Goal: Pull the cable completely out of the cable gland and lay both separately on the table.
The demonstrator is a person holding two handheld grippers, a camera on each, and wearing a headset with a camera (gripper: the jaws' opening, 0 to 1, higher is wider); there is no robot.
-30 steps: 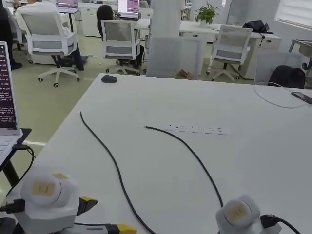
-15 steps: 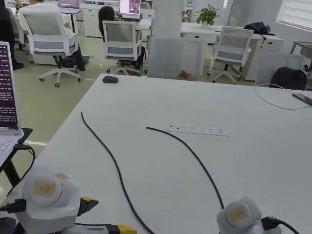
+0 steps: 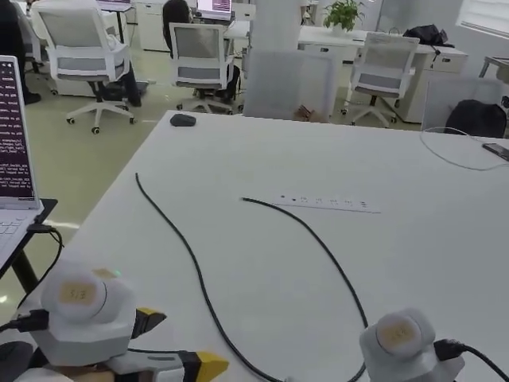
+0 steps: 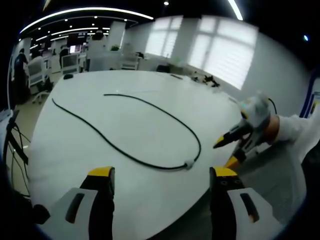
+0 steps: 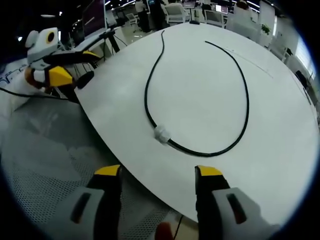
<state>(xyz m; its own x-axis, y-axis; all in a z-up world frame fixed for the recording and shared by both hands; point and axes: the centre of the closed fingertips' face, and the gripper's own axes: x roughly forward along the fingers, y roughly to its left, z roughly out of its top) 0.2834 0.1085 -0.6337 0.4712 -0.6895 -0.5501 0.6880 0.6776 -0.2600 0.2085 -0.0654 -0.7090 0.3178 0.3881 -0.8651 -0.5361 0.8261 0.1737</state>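
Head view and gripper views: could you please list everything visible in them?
Table: one, white, under everything.
Cable: one, black, looped on the table.
Cable gland: one, whitish, on the cable's near bend.
Power strip: one, white, mid-table.
Mouse: one, dark, table's far-left corner.
Laptop: one, lit screen, left of table.
Office chairs: three, white-grey, beyond the table.
Left gripper: one, grey-yellow, open, near edge.
Right gripper: one, grey-yellow, open, near edge.

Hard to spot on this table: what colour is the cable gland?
The cable gland is white, on the black cable; clearest in the right gripper view.
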